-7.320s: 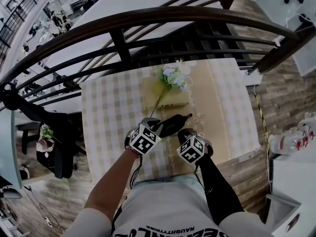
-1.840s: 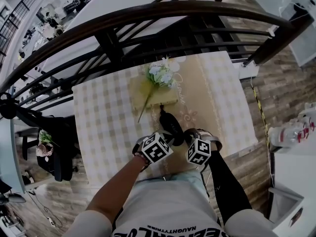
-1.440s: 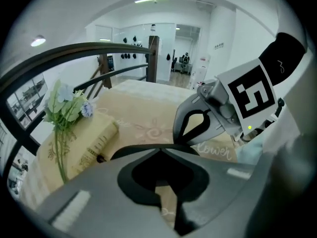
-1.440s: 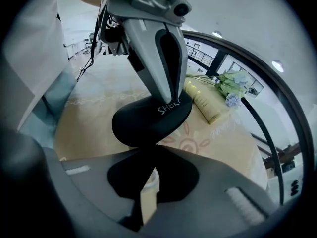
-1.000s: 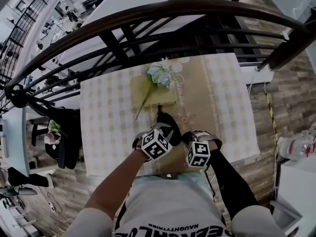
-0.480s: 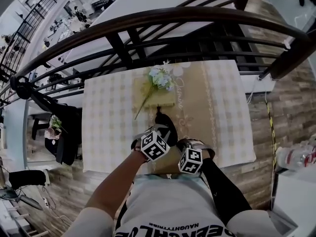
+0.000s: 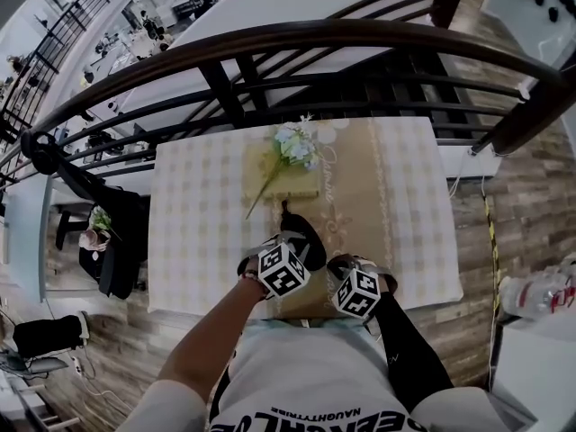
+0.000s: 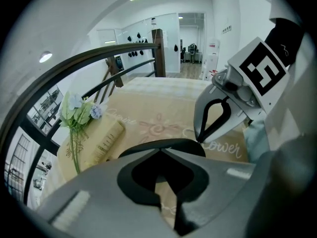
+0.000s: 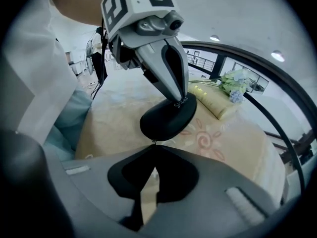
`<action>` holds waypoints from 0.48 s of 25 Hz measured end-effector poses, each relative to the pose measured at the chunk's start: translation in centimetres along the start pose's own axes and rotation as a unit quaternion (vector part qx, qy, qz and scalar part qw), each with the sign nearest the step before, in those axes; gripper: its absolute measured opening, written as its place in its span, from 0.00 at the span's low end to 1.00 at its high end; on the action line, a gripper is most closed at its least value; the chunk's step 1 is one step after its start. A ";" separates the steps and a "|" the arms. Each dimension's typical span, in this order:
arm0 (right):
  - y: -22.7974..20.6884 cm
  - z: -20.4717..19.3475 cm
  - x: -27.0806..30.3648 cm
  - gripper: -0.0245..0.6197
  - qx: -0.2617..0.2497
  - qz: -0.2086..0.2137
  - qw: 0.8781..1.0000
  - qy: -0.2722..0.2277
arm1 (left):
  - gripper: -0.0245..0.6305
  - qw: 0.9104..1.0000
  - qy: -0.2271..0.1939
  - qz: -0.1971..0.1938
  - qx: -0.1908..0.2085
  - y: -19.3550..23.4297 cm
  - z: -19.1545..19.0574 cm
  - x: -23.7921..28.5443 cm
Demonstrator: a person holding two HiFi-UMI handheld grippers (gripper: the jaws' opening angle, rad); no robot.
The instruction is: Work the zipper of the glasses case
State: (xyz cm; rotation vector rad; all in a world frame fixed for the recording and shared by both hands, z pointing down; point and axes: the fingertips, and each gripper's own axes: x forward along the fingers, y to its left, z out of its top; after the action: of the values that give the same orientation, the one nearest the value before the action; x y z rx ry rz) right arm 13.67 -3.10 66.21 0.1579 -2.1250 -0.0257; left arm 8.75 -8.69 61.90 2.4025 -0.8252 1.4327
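The black glasses case [image 7: 304,235] lies on the beige runner, its long axis pointing away from me. My left gripper [image 7: 290,243] comes down on its left edge; in the right gripper view the left gripper [image 9: 181,99] has its fingers pinched shut on the case [image 9: 166,120]. My right gripper [image 9: 154,145] is shut at the case's near end, where a small zipper pull shows between its tips. The left gripper view shows the left gripper [image 8: 161,151] shut against the case's rim [image 8: 143,148], with the right gripper [image 8: 199,139] touching the case just beyond.
A bunch of artificial flowers [image 7: 292,144] lies across a flat yellow box [image 7: 283,185] just beyond the case. The checked tablecloth [image 7: 193,232] ends at the near edge, close to my body. A dark curved railing [image 7: 270,39] runs behind the table.
Seven seconds ago the case lay crosswise; now it points away. Over the last second both grippers stay on the case, and the right one has rolled slightly.
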 end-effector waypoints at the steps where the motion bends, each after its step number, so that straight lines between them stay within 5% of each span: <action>1: -0.4 -0.4 -0.2 0.08 0.008 -0.006 1.000 0.001 | 0.05 1.000 0.006 -0.005 0.003 -0.3 0.0 0.0; 7: -5.0 -2.3 -1.5 0.08 0.062 -0.068 0.996 0.008 | 0.05 0.999 0.017 -0.044 0.011 -2.0 1.1 0.2; 12: -6.9 -2.5 -1.5 0.08 0.063 -0.080 0.995 0.015 | 0.05 0.992 0.040 -0.116 0.027 -5.8 1.0 1.3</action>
State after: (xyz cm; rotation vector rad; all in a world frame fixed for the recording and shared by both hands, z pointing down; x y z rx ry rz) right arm 17.29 -9.64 65.67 0.4009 -2.0796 0.0174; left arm 13.30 -4.91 63.04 2.3698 -0.4763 1.4654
